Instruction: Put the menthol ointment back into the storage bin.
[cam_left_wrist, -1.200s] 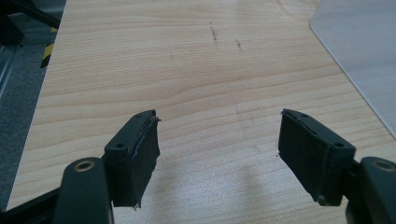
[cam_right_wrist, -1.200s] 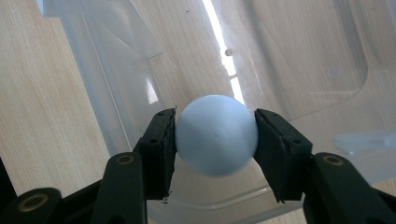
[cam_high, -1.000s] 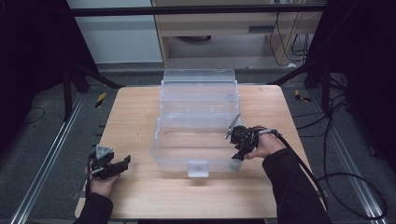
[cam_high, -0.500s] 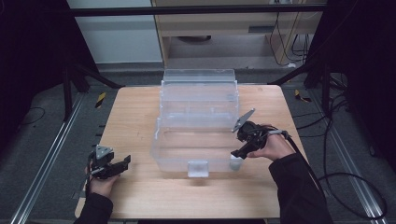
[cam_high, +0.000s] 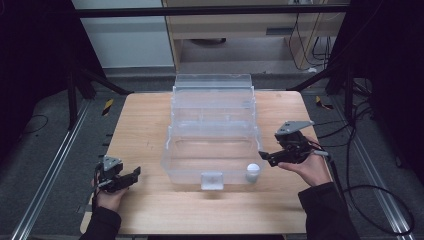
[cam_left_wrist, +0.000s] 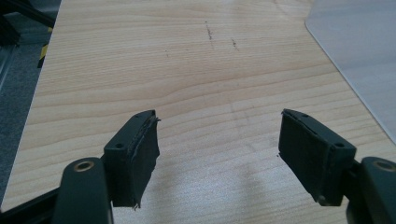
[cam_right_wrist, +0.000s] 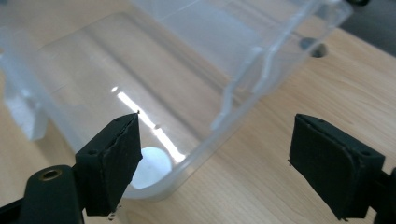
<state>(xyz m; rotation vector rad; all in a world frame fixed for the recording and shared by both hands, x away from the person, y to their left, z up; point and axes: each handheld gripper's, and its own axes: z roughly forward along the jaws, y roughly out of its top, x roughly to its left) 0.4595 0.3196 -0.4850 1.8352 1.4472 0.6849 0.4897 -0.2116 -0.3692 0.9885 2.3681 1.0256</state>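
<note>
right gripper (cam_high: 267, 156): jaws spread, held just beside clear plastic bin (cam_high: 212, 127) | white ball (cam_high: 253, 170): seen inside bin's near right corner | left gripper (cam_high: 131, 176): jaws spread, held over wooden surface (cam_high: 145, 120)

Black grippers (cam_high: 265, 156), dark sleeves (cam_high: 327, 212)

A wooden table (cam_high: 150, 120) is set on grey floor (cam_high: 45, 150), backed by a white wall panel (cam_high: 125, 40) and black cables (cam_high: 360, 130).

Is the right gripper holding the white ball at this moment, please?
No, the right gripper is open and empty; the white ball lies inside the clear bin.
</note>
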